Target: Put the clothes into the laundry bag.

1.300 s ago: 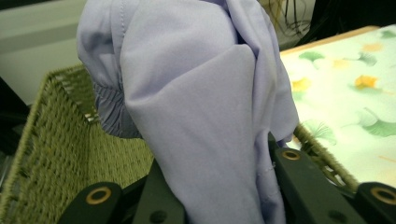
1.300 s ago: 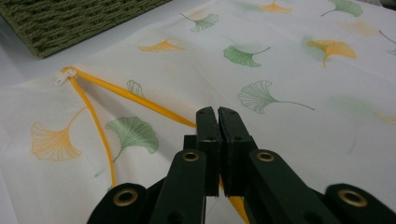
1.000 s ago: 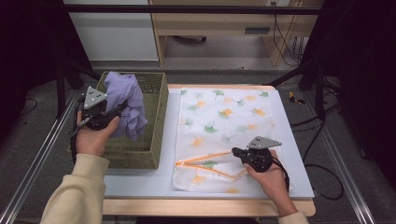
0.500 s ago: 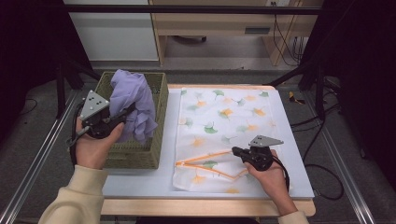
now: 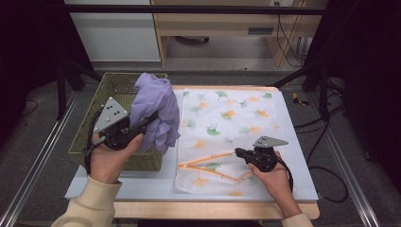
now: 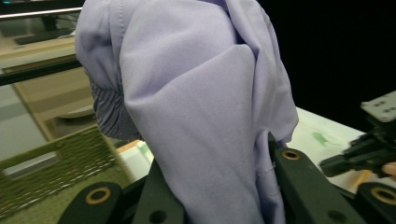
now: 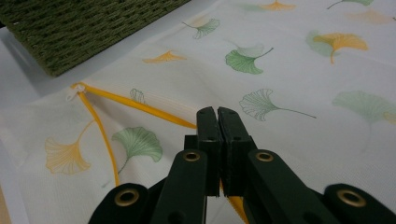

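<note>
The place is looking like a lab or recording workspace rather than a home. A pale work table (image 5: 142, 182) is standing inside a frame of metal rails (image 5: 35, 165), which are running outside the left gripper (image 5: 142, 124) and beyond the right gripper (image 5: 239, 152). Black drapes (image 5: 364, 71) are hanging on both sides past the grippers. Ahead of them, loose cables (image 5: 288, 35) are dangling beneath a wooden bench (image 5: 213, 19), above a grey carpeted floor (image 5: 222, 75).

Purple cloth (image 6: 196, 107) swallows the left tongs' (image 6: 219, 186) tips and runs off the frame; it also hides the basket's (image 5: 94, 142) inside.
</note>
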The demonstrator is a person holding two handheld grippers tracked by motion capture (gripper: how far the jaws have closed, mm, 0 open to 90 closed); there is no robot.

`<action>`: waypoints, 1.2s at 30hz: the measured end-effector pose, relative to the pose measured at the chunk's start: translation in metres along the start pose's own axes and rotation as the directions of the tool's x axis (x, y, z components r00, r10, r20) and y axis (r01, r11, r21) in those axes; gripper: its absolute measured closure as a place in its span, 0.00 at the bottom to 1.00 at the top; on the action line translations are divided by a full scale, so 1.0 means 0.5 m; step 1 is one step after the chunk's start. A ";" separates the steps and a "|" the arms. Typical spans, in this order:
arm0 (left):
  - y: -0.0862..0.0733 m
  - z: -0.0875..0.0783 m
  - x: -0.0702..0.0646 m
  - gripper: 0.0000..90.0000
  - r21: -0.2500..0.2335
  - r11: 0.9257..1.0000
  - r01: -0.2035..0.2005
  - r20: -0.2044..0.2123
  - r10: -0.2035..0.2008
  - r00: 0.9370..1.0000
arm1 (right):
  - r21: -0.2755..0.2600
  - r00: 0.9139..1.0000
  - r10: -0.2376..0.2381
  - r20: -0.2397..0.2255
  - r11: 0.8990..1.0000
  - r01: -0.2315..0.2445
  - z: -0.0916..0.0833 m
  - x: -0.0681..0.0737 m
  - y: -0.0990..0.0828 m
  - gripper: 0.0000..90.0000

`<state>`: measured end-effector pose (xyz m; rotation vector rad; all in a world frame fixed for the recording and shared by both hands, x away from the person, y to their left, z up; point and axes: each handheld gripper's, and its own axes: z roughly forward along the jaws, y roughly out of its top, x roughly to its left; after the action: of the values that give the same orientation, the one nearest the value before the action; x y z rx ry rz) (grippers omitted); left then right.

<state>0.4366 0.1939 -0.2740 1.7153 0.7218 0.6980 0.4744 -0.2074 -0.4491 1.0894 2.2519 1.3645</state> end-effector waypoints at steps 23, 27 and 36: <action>-0.073 0.119 -0.098 0.82 -0.001 0.998 0.055 0.180 -0.054 0.982 | 0.008 0.998 0.064 -0.023 0.998 -0.064 0.004 -0.009 0.014 0.99; -0.087 0.138 -0.110 0.82 -0.006 0.998 0.055 0.207 -0.053 0.977 | 0.015 0.999 0.050 -0.021 0.999 -0.050 0.002 -0.007 0.024 0.99; -0.098 0.157 -0.137 0.82 0.016 0.999 0.033 0.231 -0.035 0.972 | 0.029 0.997 0.057 -0.051 0.998 -0.055 0.010 -0.019 0.037 0.99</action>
<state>0.4462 0.1048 -0.3460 1.7564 0.5915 0.4602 0.4923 -0.2061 -0.4371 1.1478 2.2997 1.4022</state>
